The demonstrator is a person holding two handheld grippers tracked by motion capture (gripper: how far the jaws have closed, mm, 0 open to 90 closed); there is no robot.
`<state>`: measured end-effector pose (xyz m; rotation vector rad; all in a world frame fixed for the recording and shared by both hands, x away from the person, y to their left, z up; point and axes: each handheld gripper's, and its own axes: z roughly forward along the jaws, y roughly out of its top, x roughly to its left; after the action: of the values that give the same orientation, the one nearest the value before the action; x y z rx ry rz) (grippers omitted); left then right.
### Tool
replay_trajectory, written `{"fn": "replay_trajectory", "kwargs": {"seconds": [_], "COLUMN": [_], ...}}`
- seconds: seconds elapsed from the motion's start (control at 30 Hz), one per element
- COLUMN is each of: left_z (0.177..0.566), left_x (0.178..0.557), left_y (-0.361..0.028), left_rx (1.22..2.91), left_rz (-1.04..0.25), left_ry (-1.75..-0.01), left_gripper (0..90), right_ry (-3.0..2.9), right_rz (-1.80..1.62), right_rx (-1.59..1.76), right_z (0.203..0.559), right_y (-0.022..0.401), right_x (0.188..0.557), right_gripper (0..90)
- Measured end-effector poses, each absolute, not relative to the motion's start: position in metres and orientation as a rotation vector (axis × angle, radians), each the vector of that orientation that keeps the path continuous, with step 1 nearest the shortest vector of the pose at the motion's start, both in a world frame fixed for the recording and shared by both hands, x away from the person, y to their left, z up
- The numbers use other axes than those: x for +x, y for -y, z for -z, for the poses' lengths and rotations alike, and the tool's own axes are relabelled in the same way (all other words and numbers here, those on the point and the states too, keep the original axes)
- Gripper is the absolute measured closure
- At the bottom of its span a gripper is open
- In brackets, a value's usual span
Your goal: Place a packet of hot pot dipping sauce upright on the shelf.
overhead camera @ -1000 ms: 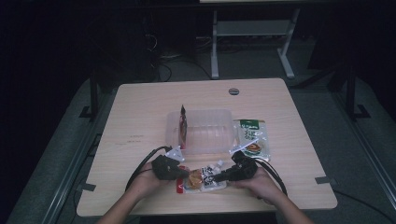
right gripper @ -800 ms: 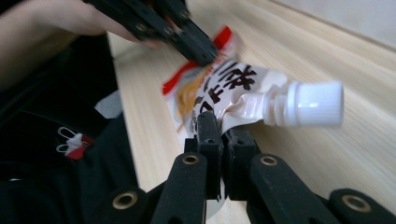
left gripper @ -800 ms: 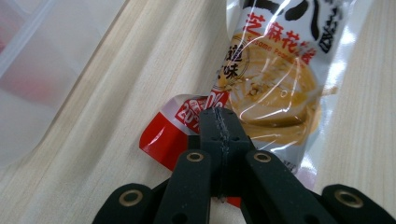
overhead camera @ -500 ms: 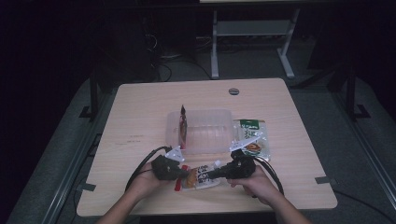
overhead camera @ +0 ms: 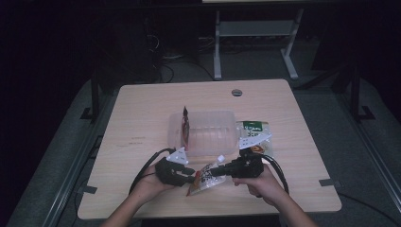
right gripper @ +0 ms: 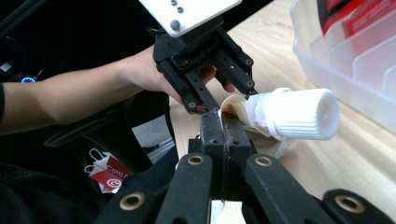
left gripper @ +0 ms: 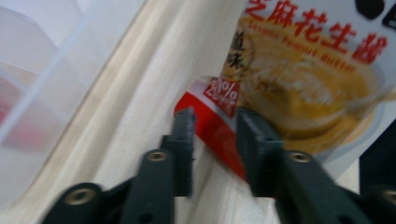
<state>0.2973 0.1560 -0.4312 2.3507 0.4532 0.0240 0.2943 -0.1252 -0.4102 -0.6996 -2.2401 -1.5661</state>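
Observation:
A spouted pouch [overhead camera: 202, 180] printed with a bowl of yellow sesame peanut butter hangs tilted just over the table's near edge. My right gripper [right gripper: 222, 123] is shut on the pouch's top edge right beside its white screw cap [right gripper: 299, 114]. In the high view this right gripper [overhead camera: 216, 171] reaches in from the right. My left gripper [left gripper: 215, 135] has just been opening. The pouch's red bottom corner [left gripper: 210, 122] lies between its jaws with gaps on both sides. That left gripper [overhead camera: 190, 178] sits at the pouch's left.
A clear ribbed plastic box [overhead camera: 208, 133] stands mid-table behind the pouch, with a red packet [overhead camera: 186, 124] upright at its left end. More snack packets [overhead camera: 255, 137] lie right of the box. The wooden table [overhead camera: 142, 109] has dark floor around it.
The right gripper has risen and lifted the pouch's spout end off the table. The left gripper's jaws have parted from the pouch's lower corner.

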Motion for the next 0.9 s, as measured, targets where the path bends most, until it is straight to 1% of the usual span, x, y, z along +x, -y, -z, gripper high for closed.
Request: {"fn": "replay_trajectory", "kwargs": {"seconds": [0.07,0.2,0.37,0.53,0.7,0.9], "left_z": [0.427,0.419,0.417,0.419,0.422,0.421], "left_x": [0.298,0.297,0.291,0.282,0.278,0.283], "left_y": [-0.163,-0.175,-0.187,-0.201,-0.216,-0.226], "left_rx": [2.322,2.295,2.292,2.303,2.297,2.269], "left_rz": [-0.024,-0.025,-0.031,-0.038,-0.044,-0.055], "left_ry": [-0.463,-0.478,-0.490,-0.514,-0.564,-0.608], "left_gripper": [54.7,45.3,38.5,29.4,25.6,25.4], "right_ry": [2.236,2.254,2.258,2.266,2.255,2.266], "right_rz": [1.580,1.603,1.639,1.676,1.714,1.752], "right_rx": [-0.698,-0.691,-0.693,-0.688,-0.697,-0.719], "right_z": [0.406,0.398,0.387,0.376,0.367,0.357], "right_y": [0.128,0.131,0.137,0.141,0.145,0.148], "right_x": [0.293,0.292,0.294,0.297,0.302,0.310], "right_gripper": [90.0,90.0,90.0,90.0,90.0,90.0]}}
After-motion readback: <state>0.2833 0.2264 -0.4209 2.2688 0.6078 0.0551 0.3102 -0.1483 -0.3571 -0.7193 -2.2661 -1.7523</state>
